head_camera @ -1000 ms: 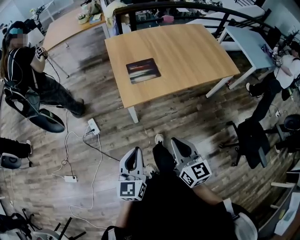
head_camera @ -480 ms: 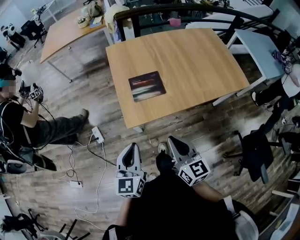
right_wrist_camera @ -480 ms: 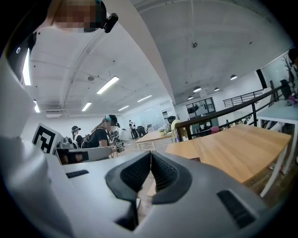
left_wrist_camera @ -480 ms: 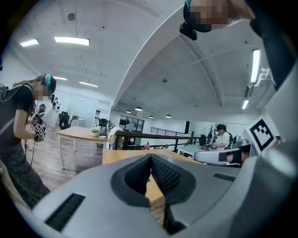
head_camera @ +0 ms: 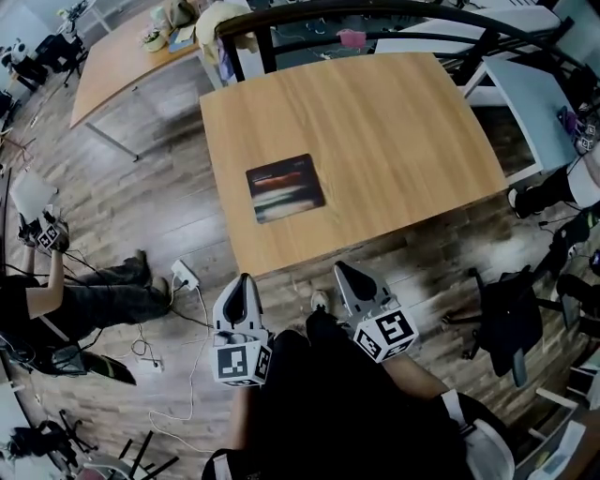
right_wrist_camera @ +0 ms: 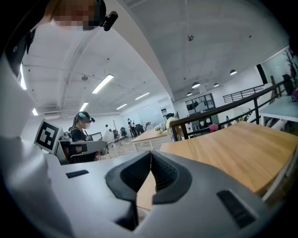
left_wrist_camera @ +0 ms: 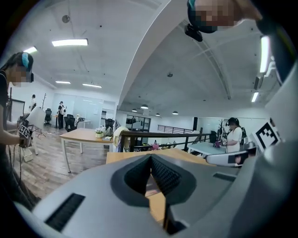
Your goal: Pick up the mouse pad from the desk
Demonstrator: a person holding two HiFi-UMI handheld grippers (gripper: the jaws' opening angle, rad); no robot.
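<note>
The mouse pad (head_camera: 285, 187), dark with a blurred light streak, lies flat on the left half of the wooden desk (head_camera: 375, 122), near its front edge. Both grippers are held out over the floor just short of that edge. In the head view my left gripper (head_camera: 242, 279) is below and left of the pad, and my right gripper (head_camera: 343, 269) is below and right of it. Each has its jaws shut with nothing between them. The left gripper view looks over my left gripper (left_wrist_camera: 150, 158) onto the desk (left_wrist_camera: 116, 157). The right gripper view shows my right gripper (right_wrist_camera: 151, 153) before the desk (right_wrist_camera: 223, 148).
A person (head_camera: 84, 300) sits on the wooden floor at the left beside a power strip (head_camera: 185, 277) with trailing cables. A black office chair (head_camera: 511, 300) stands at the right. A second wooden table (head_camera: 122, 56), a dark railing (head_camera: 375, 14) and a pale table (head_camera: 525, 94) lie beyond.
Both grippers have moved forward to the desk's front edge, and the desk and pad sit nearer and lower in view. The person at the left has dropped lower in the frame.
</note>
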